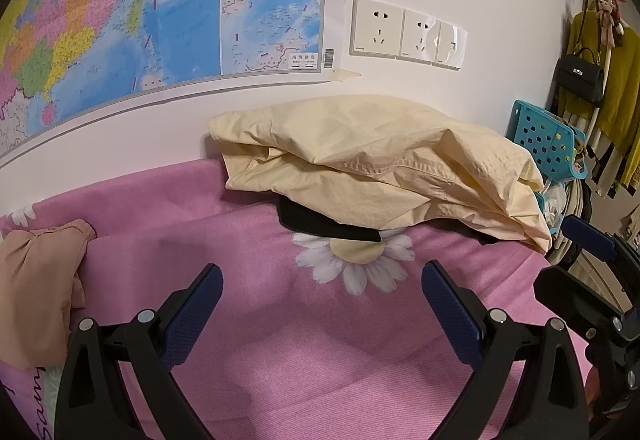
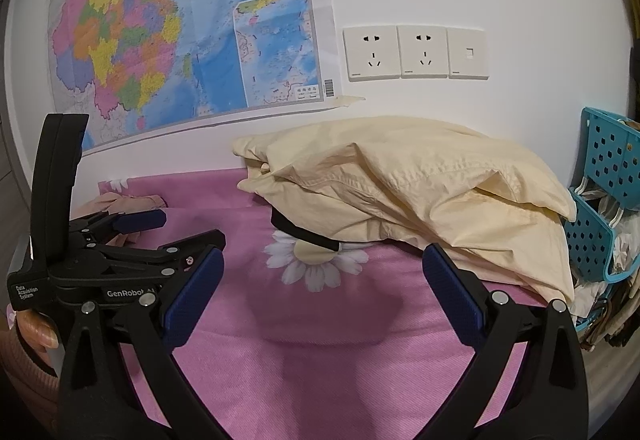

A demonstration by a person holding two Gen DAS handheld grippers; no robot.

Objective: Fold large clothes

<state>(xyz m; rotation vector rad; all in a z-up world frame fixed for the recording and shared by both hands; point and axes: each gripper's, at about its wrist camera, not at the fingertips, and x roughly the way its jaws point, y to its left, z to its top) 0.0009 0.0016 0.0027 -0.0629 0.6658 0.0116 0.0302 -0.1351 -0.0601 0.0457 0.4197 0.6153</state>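
Blue-padded grippers (image 1: 322,280) (image 2: 324,268) — wide open, empty

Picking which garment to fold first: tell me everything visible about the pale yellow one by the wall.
The pale yellow garment is a wrinkled, cotton-looking heap with a stitched seam across the front. It lies loosely bunched on the pink daisy-print sheet against the white wall, on top of a black item. Its right end droops beside the blue basket. Neither tongs touch it.

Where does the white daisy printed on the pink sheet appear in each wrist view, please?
Left wrist: the daisy lies centre, slightly right, just below the cream garment.
Right wrist: the daisy lies at centre, left of middle, under the same garment's left edge.
Shared landmark: the wall sockets above the garment.
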